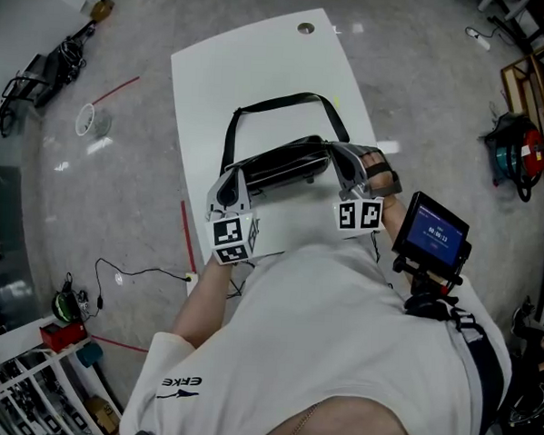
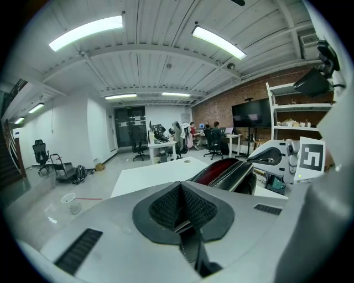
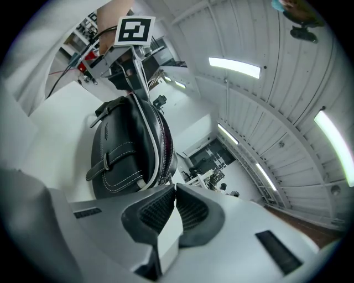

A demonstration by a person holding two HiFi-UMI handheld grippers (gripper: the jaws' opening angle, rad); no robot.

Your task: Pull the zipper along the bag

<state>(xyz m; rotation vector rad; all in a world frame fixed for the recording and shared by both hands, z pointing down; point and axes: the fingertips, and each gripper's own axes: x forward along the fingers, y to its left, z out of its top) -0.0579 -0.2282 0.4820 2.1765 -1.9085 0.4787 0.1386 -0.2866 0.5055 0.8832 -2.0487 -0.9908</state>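
A black leather bag (image 1: 284, 167) with a long strap (image 1: 287, 99) lies on the white table (image 1: 253, 66). Each of my grippers is at one end of it. The left gripper (image 1: 233, 181) is shut on a dark tab at the bag's left end; in the left gripper view the tab runs down from between the closed pads (image 2: 181, 194). The bag (image 2: 227, 174) gapes there, showing red lining. The right gripper (image 1: 341, 167) is shut (image 3: 174, 199) on a pale flat tab, seemingly the zipper pull, where the bag (image 3: 127, 149) and its zipper line reach the jaws.
A handheld device with a blue screen (image 1: 432, 232) hangs by the person's right arm. The table has a cable hole (image 1: 305, 28) at its far end. On the floor are a plastic cup (image 1: 85, 119) at the left and a vacuum (image 1: 516, 152) at the right.
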